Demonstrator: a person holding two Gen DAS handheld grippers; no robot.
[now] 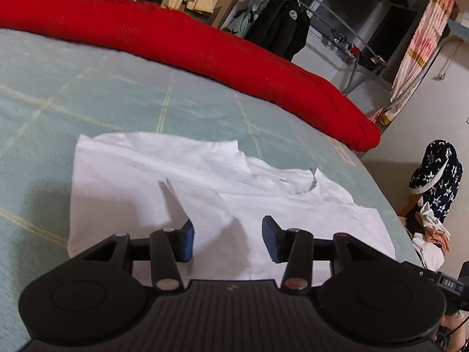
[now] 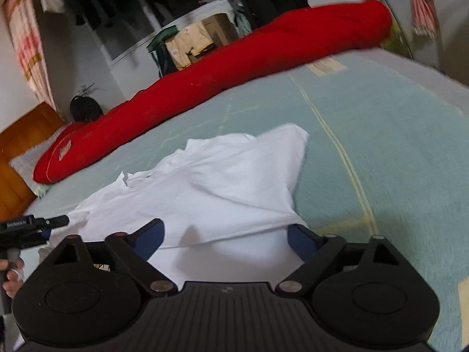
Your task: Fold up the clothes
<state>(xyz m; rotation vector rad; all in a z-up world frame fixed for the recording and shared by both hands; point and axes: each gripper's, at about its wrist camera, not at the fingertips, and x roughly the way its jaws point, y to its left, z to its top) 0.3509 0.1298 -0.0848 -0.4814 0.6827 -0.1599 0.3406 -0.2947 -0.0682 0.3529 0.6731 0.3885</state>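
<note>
A white shirt (image 1: 205, 193) lies partly folded and rumpled on the pale green bedsheet (image 1: 88, 88). My left gripper (image 1: 227, 242) hovers low over the shirt's near part. Its blue pads (image 1: 187, 240) stand apart, with a small ridge of cloth rising between them that they do not press. In the right wrist view the same shirt (image 2: 205, 187) shows a folded edge running across just ahead of my right gripper (image 2: 227, 239). That gripper stands wide open above the cloth, gripping nothing. One sleeve corner (image 2: 293, 138) points away from me.
A long red bolster (image 1: 205, 44) (image 2: 234, 79) lies across the far side of the bed. A chair with a dark starred garment (image 1: 436, 176) and a heap of clothes (image 1: 433, 231) stands off the bed's right edge. A wooden headboard (image 2: 20, 152) is at left.
</note>
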